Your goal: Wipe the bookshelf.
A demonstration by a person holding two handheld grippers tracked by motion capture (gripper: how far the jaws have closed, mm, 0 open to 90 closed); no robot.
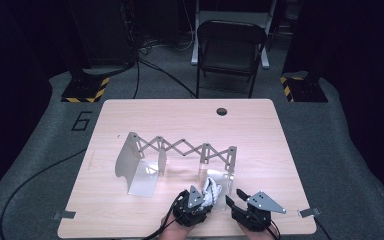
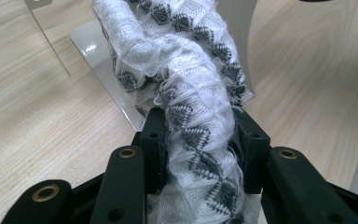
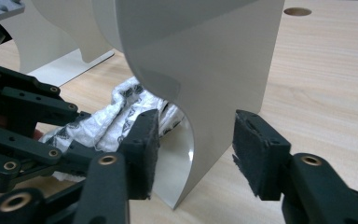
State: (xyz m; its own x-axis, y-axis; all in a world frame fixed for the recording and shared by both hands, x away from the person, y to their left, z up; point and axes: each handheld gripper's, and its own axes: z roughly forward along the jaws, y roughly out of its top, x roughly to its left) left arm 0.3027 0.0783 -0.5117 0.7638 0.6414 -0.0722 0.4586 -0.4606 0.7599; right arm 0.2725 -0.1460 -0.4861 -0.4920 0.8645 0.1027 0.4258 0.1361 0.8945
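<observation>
- Gripping with our left gripper [image 2: 198, 135], we have both black jaws pressed on a rolled white knitted cloth with dark grey diamond marks [image 2: 186, 88]; its pads squeeze the roll from either side.
- Our largest thing is the pale wooden table with a round hole near its far edge [image 1: 260, 130], and every place below is told from the rack that stands on it.
- Next we name that landmark: the grey sheet-metal expandable rack with upright dividers joined by a scissor lattice [image 1: 180, 150], standing across the middle of the table.
- Our right gripper [image 3: 193, 154] sits at the rack's right end, on its near side; its jaws stand apart to either side of the lower edge of the end divider [image 3: 205, 70], and the pads do not press on the plate.
- We see the left gripper just beside the right one, also on the rack's near side, in front of the right-hand bays.
- Our cloth roll lies on the shiny base plate at the rack's right end, touching the end divider on its inner side and reaching from the jaws into the bay.
</observation>
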